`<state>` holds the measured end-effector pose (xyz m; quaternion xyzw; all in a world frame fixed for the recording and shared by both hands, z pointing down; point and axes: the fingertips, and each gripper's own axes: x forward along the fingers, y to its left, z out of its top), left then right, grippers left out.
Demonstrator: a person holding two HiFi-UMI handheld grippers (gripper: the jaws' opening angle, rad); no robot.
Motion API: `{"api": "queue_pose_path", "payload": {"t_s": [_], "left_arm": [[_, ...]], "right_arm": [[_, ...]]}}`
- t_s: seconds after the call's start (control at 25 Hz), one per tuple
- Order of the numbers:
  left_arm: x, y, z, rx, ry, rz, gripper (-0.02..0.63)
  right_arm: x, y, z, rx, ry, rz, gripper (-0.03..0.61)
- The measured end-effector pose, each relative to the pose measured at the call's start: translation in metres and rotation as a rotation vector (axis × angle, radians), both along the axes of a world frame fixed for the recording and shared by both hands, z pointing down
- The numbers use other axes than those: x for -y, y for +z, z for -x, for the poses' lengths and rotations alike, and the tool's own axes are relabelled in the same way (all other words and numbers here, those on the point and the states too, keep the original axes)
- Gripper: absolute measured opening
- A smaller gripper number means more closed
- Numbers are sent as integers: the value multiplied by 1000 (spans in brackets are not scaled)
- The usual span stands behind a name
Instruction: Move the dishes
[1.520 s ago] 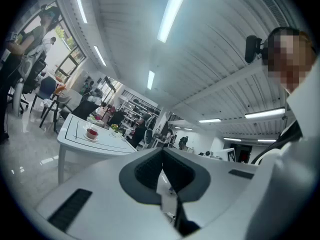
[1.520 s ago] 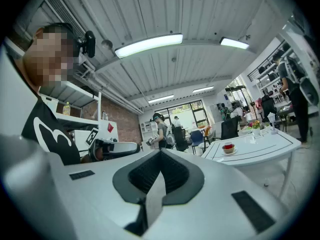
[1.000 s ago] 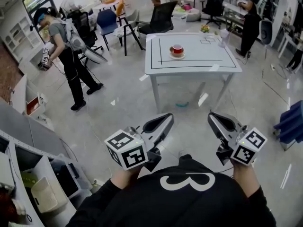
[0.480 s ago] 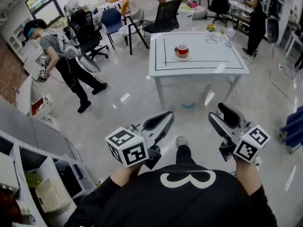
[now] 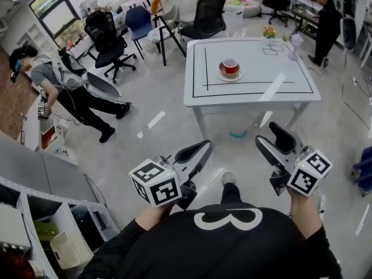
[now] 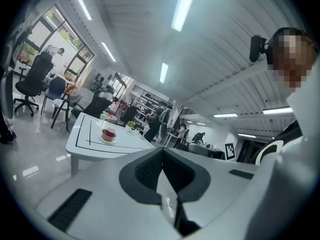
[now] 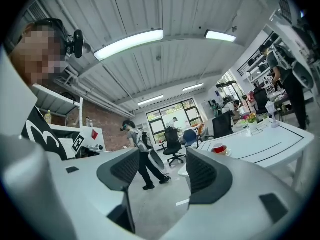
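Note:
A red cup (image 5: 231,66) stands on a white saucer (image 5: 230,76) on the white table (image 5: 256,90) with black lines, well ahead of me across open floor. The cup (image 6: 108,133) shows small in the left gripper view and again, cup (image 7: 219,148), in the right gripper view. My left gripper (image 5: 203,146) is shut and empty, its pads pressed together (image 6: 162,156). My right gripper (image 5: 272,139) is open; its jaws have just been opening and nothing is between them (image 7: 162,171). Both point level toward the table, far short of it.
A person (image 5: 64,83) with grippers stands at the left. Office chairs (image 5: 107,36) (image 5: 209,16) stand beyond the table's left side. A flower pot (image 5: 268,32) sits at the table's far edge. Shelving (image 5: 52,237) fills the lower left. Another person (image 5: 328,16) is at the back right.
The table and cup have drawn closer and lower in the head view as both grippers moved toward them. The right gripper's jaws went from shut to open. The left one stayed shut.

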<state>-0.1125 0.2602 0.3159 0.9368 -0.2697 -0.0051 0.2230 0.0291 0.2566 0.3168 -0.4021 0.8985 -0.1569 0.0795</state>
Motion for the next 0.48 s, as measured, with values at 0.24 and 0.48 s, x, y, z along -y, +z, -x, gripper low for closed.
{"api": "queue_pose_path", "payload": {"t_s": [0.24, 0.48], "left_arm": [[91, 15, -14, 8, -17, 50, 3], [188, 36, -36, -4, -24, 120, 3]], "right_arm": [[94, 11, -18, -2, 1, 32, 299], [180, 26, -42, -21, 10, 75, 313]]}}
